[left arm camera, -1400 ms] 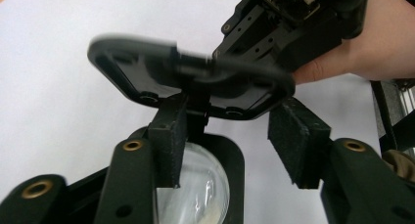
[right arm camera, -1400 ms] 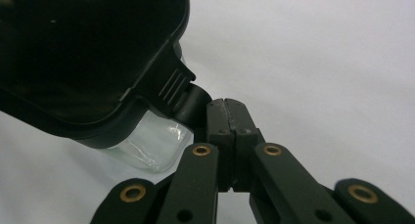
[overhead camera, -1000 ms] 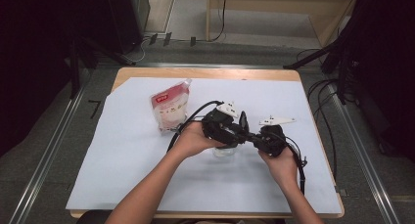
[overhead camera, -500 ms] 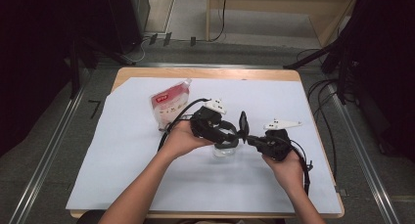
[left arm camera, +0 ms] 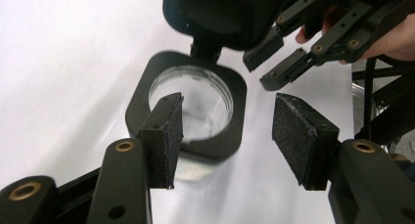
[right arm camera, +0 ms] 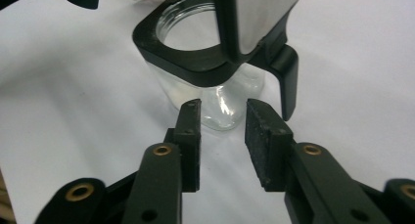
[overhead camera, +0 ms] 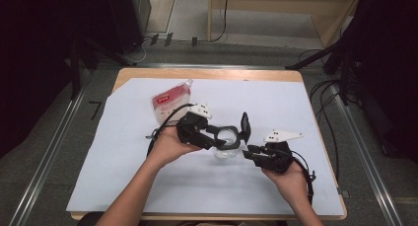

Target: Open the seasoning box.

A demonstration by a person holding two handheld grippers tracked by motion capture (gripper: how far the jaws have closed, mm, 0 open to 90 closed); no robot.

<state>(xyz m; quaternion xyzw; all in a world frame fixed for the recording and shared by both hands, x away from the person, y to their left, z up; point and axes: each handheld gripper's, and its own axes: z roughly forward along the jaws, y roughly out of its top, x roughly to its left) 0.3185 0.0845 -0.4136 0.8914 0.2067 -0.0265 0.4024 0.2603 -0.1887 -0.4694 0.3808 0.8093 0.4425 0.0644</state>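
The left gripper (overhead camera: 224, 137) reaches in from the left, its hand (overhead camera: 167, 144) resting low over the white sheet (overhead camera: 123, 176) that covers the tabletop (overhead camera: 207, 74), the forearm coming up at a slant from the bottom edge. Its jaws stand apart and have just been opening; in the left gripper view one pad (left arm camera: 164, 136) sits in front of the jar's rim and the other (left arm camera: 301, 133) is off to the side, neither one pressing on anything. Behind that hand a red-and-white pouch (overhead camera: 170, 100) lies flat on the sheet.

The jar (overhead camera: 227, 143), clear glass with a black square collar, stands upright on the sheet between the two grippers. Its hinged lid (overhead camera: 244, 125) is tipped up and open at the far right of the collar.

The right gripper (overhead camera: 249, 151) points left toward the jar's base, held level by a hand (overhead camera: 291, 179) lying low near the front edge. Its jaws are released with a narrow gap, having just been opening; in the right gripper view the pads (right arm camera: 191, 145) stop just short of the glass, with nothing between them.
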